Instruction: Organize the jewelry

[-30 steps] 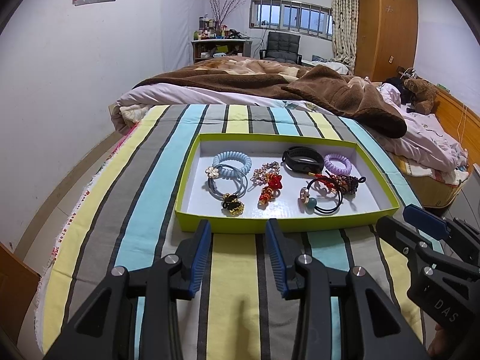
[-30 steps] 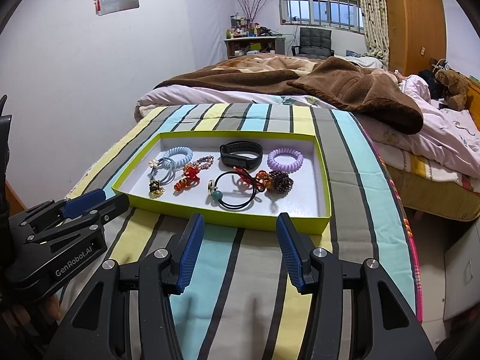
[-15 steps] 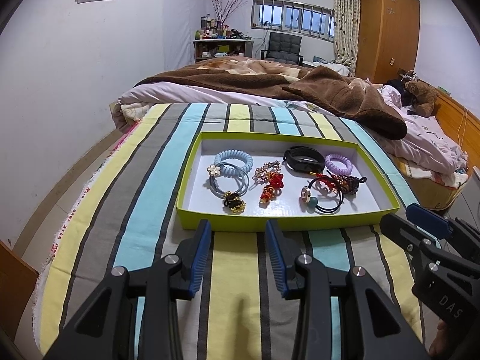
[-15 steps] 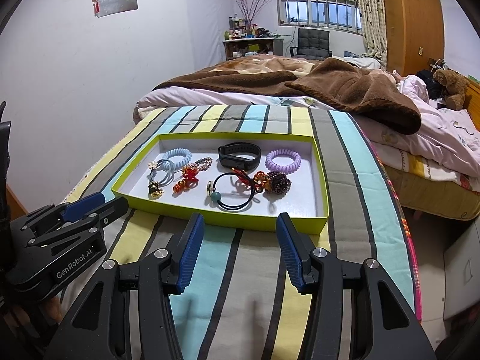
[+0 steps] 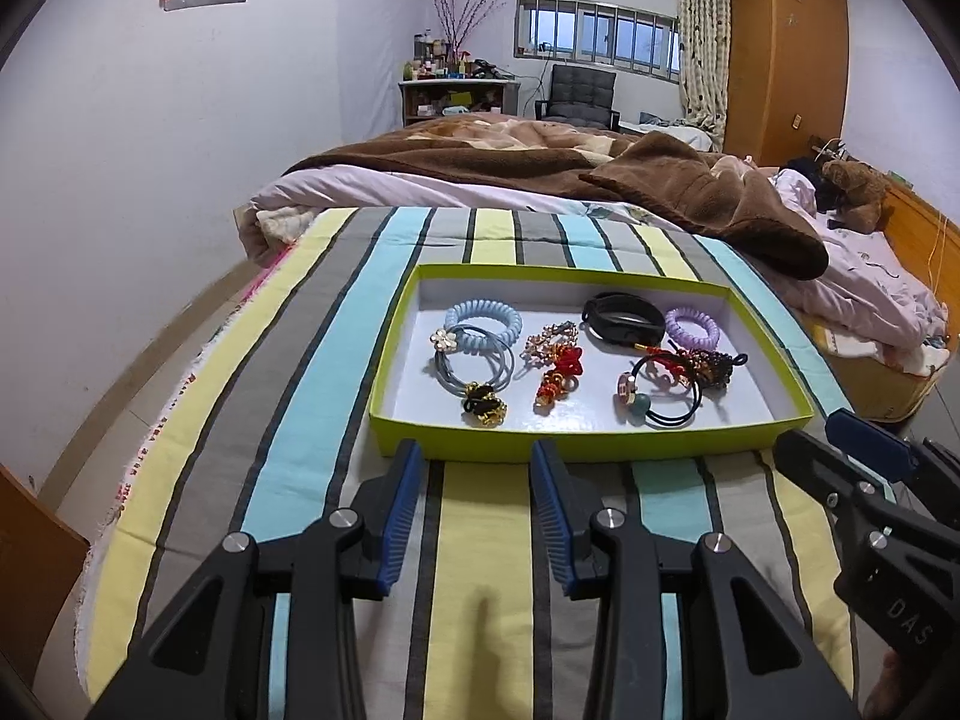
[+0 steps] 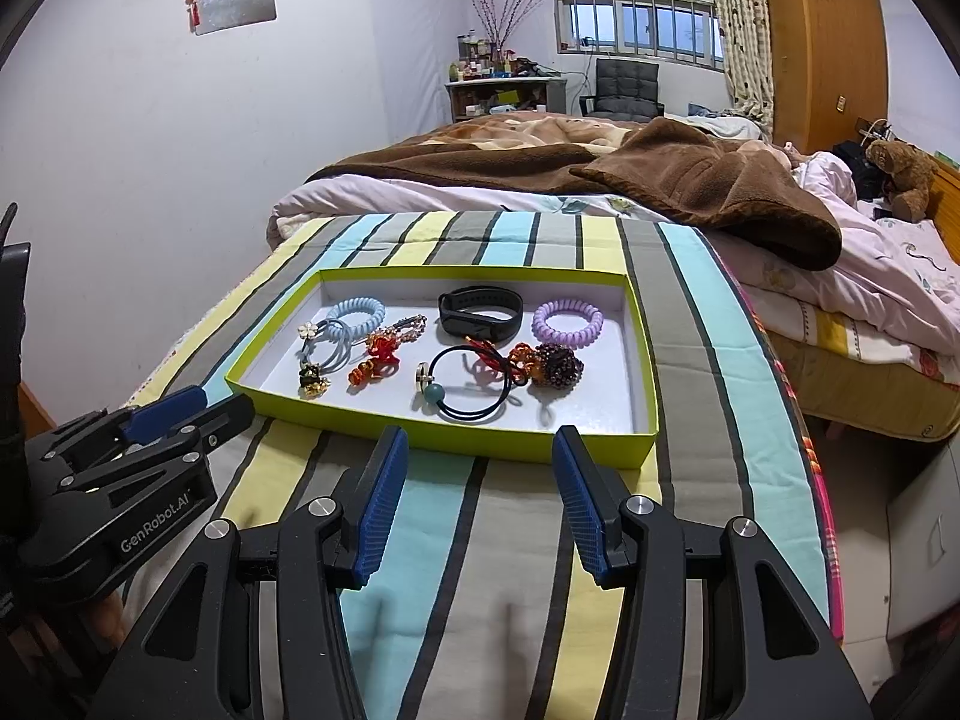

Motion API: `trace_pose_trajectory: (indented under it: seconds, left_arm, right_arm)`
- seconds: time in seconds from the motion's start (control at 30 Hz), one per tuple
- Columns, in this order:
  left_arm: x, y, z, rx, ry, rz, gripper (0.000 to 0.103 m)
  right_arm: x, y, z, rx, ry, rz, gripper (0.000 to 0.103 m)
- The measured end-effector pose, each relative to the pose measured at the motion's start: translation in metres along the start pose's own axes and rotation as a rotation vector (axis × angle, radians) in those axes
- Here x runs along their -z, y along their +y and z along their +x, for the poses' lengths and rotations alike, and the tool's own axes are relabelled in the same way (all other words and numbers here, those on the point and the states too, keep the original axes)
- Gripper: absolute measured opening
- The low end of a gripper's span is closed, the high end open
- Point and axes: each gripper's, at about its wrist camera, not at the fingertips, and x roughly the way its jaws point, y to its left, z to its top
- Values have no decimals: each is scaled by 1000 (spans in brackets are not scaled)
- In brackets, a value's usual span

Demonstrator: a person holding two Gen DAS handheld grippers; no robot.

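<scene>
Left wrist view: left tongs (image 5: 474, 462) spread wide, gripping nothing, just short of the green tray (image 5: 576, 453). Right tongs (image 6: 474, 450) same deal, wide and empty over the striped bedspread (image 6: 432, 540).

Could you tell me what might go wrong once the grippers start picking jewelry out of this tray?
The black hair tie lies tangled with the red beaded charm, so lifting one may drag the other out. The tray is light and sits on soft striped bedding, so a nudge could shift it.
</scene>
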Motion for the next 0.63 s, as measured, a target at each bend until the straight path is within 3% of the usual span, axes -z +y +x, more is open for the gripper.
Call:
trace_pose_trajectory:
  seconds: [0.63]
  left_arm:
    - [0,-2,-1,24,1,-10,39]
  right_arm:
    - [0,-1,-2,2,-3,4,51]
